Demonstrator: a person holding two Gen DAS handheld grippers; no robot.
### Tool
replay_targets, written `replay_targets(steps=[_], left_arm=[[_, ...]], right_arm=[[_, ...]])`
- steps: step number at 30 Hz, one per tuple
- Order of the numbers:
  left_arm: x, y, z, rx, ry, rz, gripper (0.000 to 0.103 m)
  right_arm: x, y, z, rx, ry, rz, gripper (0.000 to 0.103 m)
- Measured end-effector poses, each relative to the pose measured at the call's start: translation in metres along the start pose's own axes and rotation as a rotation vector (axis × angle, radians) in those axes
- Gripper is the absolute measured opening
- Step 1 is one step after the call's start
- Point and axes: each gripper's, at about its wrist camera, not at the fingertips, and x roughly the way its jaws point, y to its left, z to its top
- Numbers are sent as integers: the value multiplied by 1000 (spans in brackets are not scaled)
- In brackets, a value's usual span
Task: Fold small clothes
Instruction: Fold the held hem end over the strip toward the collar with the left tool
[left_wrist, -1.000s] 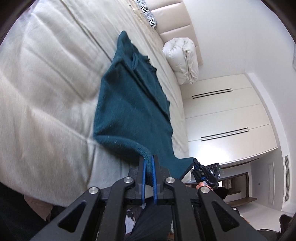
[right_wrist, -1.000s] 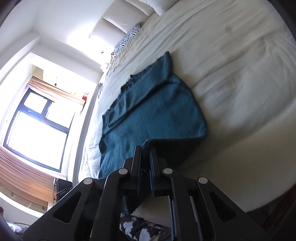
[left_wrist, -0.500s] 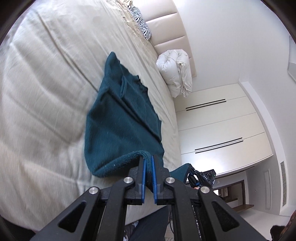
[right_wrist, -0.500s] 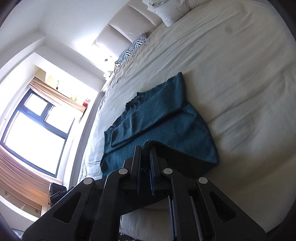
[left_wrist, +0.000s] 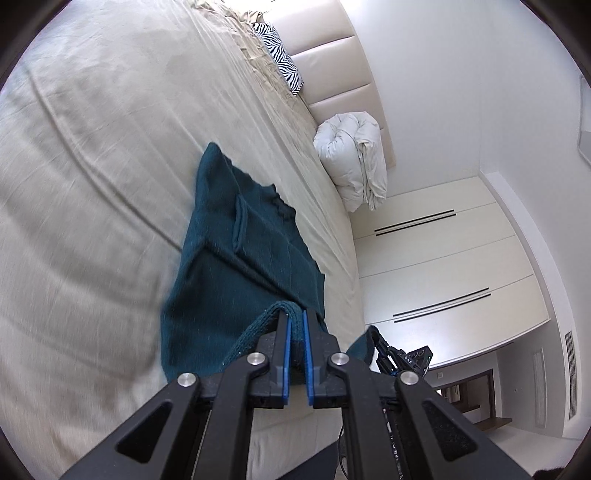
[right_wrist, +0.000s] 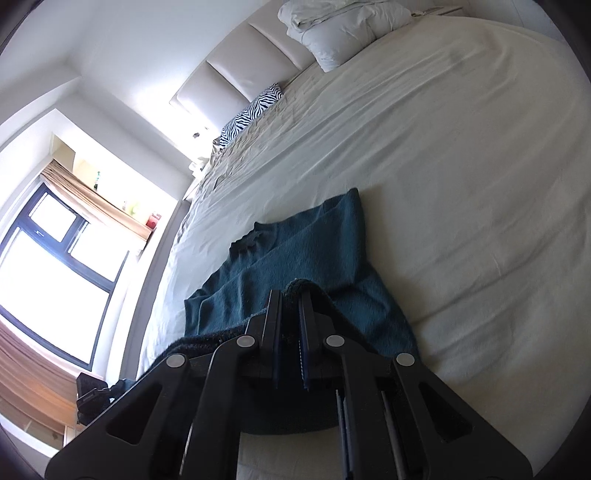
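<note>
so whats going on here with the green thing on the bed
A person is folding a dark teal knitted garment on a bed, with a handheld gripper in each hand. The left gripper and the right gripper are each shut on the garment's near edge, lifting it above the part that lies flat on the sheet. The fold is not yet laid down. A rolled white duvet sits by the headboard.

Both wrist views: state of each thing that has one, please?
left gripper: shut on the sweater's hem
right gripper: shut on the hem
teal sweater: partly folded, hem lifted off the bed
white duvet: bundled at the headboard
window: closed
</note>
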Motion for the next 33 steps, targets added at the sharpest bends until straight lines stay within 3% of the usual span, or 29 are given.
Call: replay_targets(steps=[21,33], left_arm=[[74,28,109,-108,-30,36,6],[111,46,143,-109,-29,110,6]], right_arm=[[122,3,85,-32,-4,-124,7],[199,-13,109,-16,40,-207,7]])
